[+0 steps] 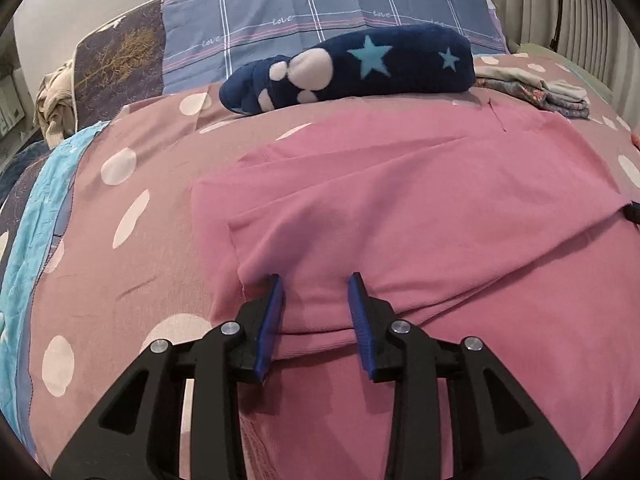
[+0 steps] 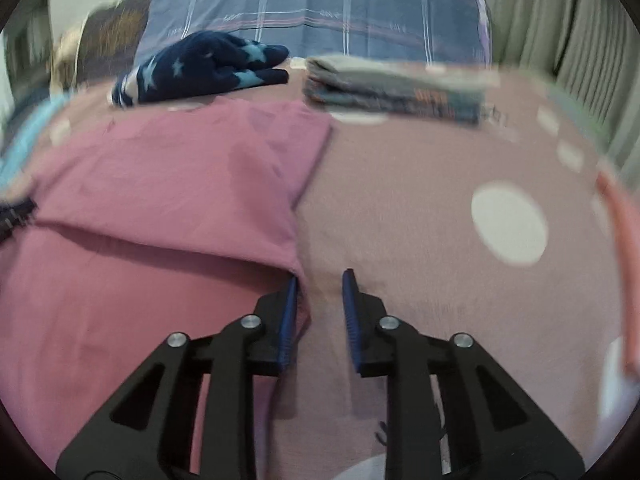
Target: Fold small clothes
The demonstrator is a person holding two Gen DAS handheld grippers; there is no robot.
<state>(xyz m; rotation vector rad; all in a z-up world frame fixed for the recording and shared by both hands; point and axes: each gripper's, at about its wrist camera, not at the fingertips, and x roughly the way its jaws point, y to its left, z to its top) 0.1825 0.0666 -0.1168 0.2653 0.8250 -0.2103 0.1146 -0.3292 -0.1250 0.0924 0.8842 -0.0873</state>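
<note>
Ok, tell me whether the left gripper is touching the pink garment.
Touching. In the left wrist view the left gripper has both fingertips pushed into the pink garment.

Both wrist cameras look steeply down, close over the pink garment (image 1: 400, 208).

"love" repeated in white, on blue plaid pillow (image 1: 320, 4)

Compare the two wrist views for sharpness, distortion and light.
Left wrist view: sharp, the pink garment and the star-print plush crisp. Right wrist view: motion-blurred, the folded stack and the white dots smeared, though the tool's own fingers stay sharp. Both: fisheye bulge with dark corners, soft even light and no glare.
</note>
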